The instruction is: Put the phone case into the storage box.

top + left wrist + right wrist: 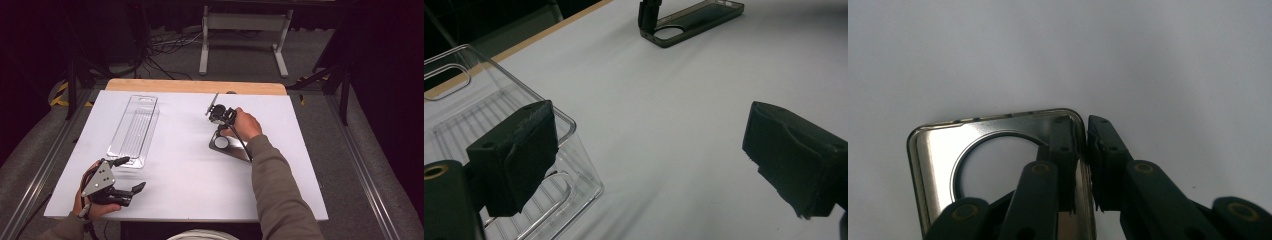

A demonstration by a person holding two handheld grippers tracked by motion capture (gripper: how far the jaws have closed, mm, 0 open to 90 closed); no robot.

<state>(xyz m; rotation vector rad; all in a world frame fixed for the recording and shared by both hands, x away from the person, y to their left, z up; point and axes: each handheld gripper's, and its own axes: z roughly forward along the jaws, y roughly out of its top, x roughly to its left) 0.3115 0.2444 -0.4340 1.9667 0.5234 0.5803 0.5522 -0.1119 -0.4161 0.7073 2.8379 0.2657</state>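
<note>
My right gripper (1082,165) pinches the phone case (938,150) wall (thin hold); it may slip. Left gripper (649,160) gapes, idle.

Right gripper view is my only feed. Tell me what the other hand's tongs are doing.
Observer: The left tongs are open and hold nothing, near the front left corner of the table.
Operator: Report what lies near them.
Observer: A clear plastic tray lies just beyond them and looks empty.
Operator: Describe the rest of the phone case.
Observer: The phone case runs back from the right tongs toward the person's sleeve, lying on the table.
</note>
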